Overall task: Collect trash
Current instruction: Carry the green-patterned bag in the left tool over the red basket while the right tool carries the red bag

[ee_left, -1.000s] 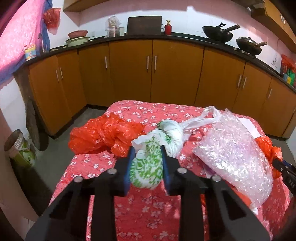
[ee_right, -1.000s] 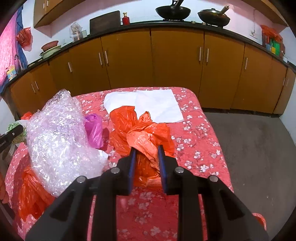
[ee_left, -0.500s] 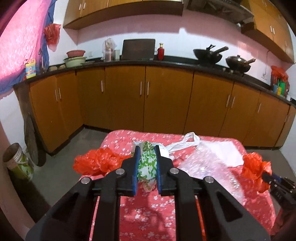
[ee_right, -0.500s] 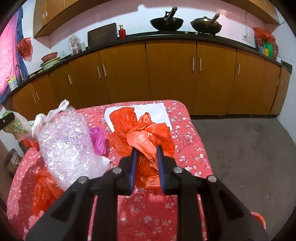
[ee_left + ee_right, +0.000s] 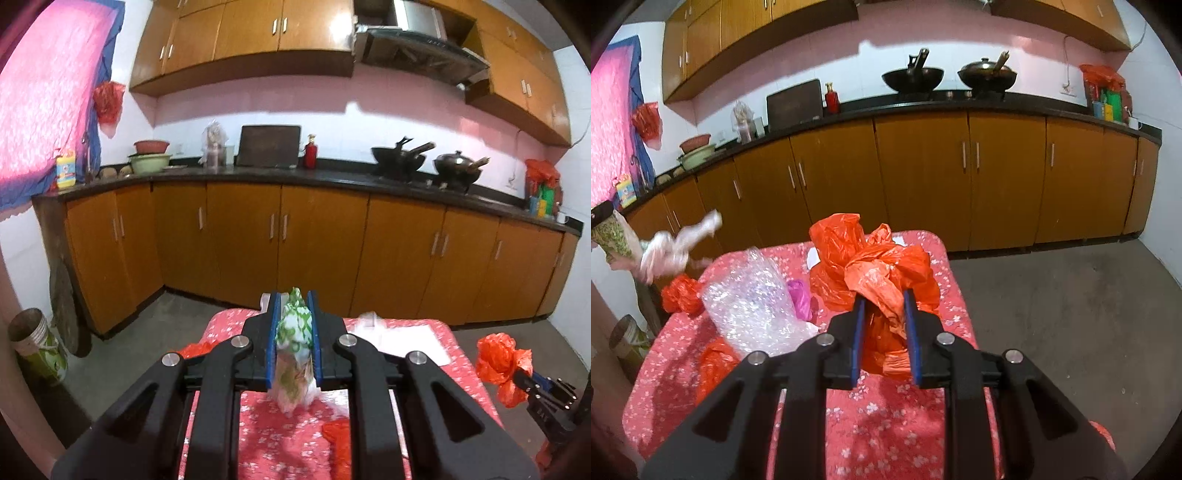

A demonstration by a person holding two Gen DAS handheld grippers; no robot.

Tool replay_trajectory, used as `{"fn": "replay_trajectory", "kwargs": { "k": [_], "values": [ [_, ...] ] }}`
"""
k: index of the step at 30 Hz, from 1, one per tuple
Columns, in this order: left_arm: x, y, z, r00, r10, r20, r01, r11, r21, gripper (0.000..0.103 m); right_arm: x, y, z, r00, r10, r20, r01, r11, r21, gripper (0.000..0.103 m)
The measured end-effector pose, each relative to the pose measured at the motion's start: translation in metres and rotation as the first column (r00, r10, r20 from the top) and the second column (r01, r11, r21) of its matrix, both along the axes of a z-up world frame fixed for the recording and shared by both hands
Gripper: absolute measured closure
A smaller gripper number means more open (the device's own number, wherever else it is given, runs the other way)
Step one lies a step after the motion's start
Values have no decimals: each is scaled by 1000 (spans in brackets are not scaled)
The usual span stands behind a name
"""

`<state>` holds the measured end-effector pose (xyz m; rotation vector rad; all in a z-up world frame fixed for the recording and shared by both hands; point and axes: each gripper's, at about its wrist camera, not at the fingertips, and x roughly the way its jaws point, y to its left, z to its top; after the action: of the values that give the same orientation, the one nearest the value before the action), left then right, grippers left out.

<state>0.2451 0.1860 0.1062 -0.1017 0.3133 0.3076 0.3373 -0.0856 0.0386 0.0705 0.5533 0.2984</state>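
Note:
My left gripper is shut on a white and green plastic bag and holds it high above the red flowered table. The same bag hangs at the left edge of the right wrist view. My right gripper is shut on an orange plastic bag, lifted above the table. That bag and the right gripper show at the right of the left wrist view.
On the table lie a bubble wrap sheet, a pink bag, two more orange bags and white paper. Brown cabinets run behind. A tin can stands on the floor at left.
Both grippers have risen with their bags. The white and green bag has come off the table. The table now sits lower in both views.

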Motion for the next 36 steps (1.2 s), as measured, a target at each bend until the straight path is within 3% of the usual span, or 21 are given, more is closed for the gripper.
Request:
{"fn": "replay_trajectory", "kwargs": {
  "k": [12,20,26,36],
  "values": [
    [-16,-51,15,989,-149,-4,149,989,17,95,-40,-41,13,999,-36,20,36,999,9,85],
    [-19,-95,10,966,-254,-37,255,966,29,95,-61,-74,17,996,-78,33,77,997,18,85],
    [-13,-144,0,932,-356,-65,357,934,8,95,-76,-118,8,989,-146,25,146,989,11,85],
    [-11,-247,-31,828,-552,-98,548,834,-60,95,-112,-210,-17,950,-313,10,313,949,-32,85]
  ]
}}
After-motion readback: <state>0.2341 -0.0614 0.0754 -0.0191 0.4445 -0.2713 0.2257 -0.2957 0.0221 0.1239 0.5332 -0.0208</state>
